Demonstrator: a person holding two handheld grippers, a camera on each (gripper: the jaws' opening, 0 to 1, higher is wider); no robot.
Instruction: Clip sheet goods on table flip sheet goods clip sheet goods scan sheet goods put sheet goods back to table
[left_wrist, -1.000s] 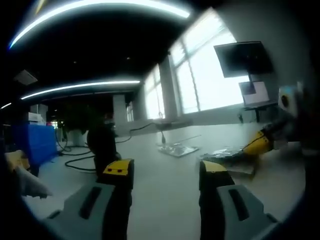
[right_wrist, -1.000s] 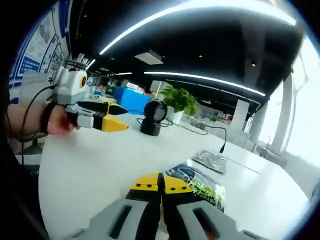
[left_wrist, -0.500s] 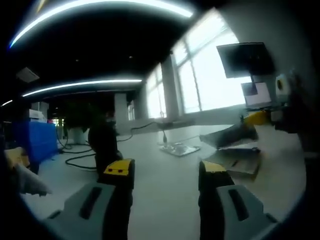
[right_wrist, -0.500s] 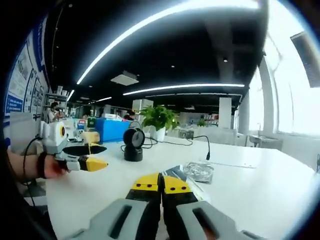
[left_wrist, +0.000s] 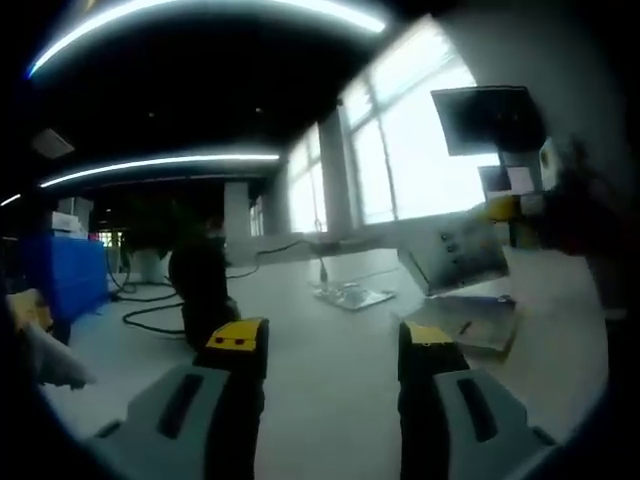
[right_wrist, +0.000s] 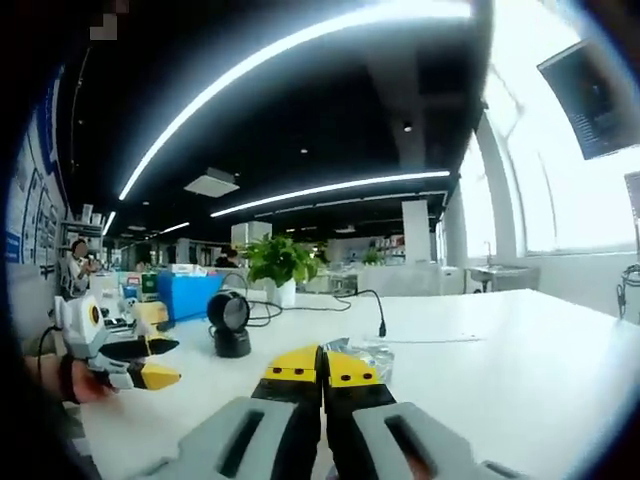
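While the right gripper's (right_wrist: 322, 366) yellow-tipped jaws stand pressed together in the right gripper view, what they pinch is almost wholly hidden behind them. The left gripper view settles it: the right gripper (left_wrist: 505, 207) comes in from the right, mostly lost in the dark blur at that side, clenched on a sheet packet (left_wrist: 455, 252) lifted clear of the white table (left_wrist: 330, 350). The packet hangs tilted, its upper edge at the yellow tip, its long axis slanting down toward the table, its pale printed face turned toward the left gripper's camera. The print is too small to read.

Below it, near the table's right edge, a second flat packet (left_wrist: 478, 320) lies on the surface; its front is blurred. Farther back toward the window side lies a shiny clear packet (left_wrist: 350, 296), which in the right gripper view peeks out just above the closed tips (right_wrist: 362, 352), partly cut off by them.

The left gripper (left_wrist: 330, 345) has its jaws spread apart, holding nothing, above bare tabletop. In the right gripper view it appears at the left (right_wrist: 140, 372), held in a hand (right_wrist: 72, 380) that is half lost in shadow.

A black barcode scanner on a stand (right_wrist: 230, 322) sits toward the far side of the table, its cable (right_wrist: 375, 305) trailing across; in the left gripper view it is only a dark shape (left_wrist: 200, 290).
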